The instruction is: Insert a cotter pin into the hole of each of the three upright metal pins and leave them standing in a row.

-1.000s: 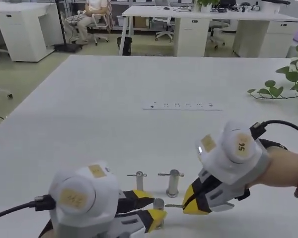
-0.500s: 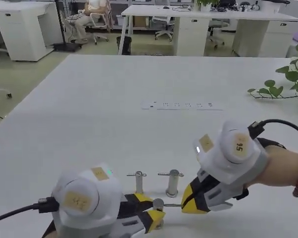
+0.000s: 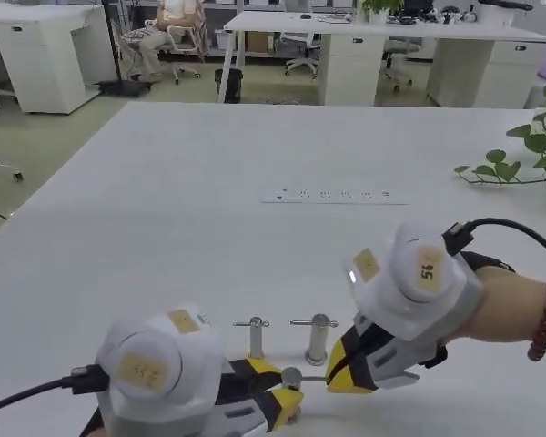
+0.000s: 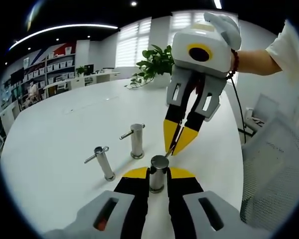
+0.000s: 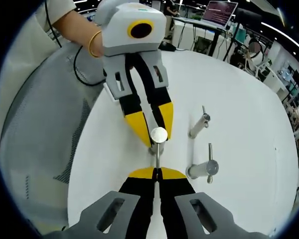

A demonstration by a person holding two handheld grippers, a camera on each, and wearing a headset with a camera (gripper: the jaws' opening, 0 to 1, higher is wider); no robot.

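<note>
Cotter pin closing on the last upright pin

My right gripper (image 3: 333, 379), jaws pinched narrow on the cotter pin (image 5: 157, 155), has crept left over the last second. Its tip now reaches the third metal pin (image 4: 158, 167), which my left gripper (image 3: 284, 382) clamps upright on the table (image 3: 255, 228); I can't quite tell whether it has entered the hole. Behind stand the left finished pin (image 3: 256, 335) and the right finished pin (image 3: 318, 339), each already cottered

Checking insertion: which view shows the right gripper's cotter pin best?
Right gripper view: the cotter pin runs clearly from the fingers to the metal pin. Left gripper view and head view show a thin sliver.
</note>
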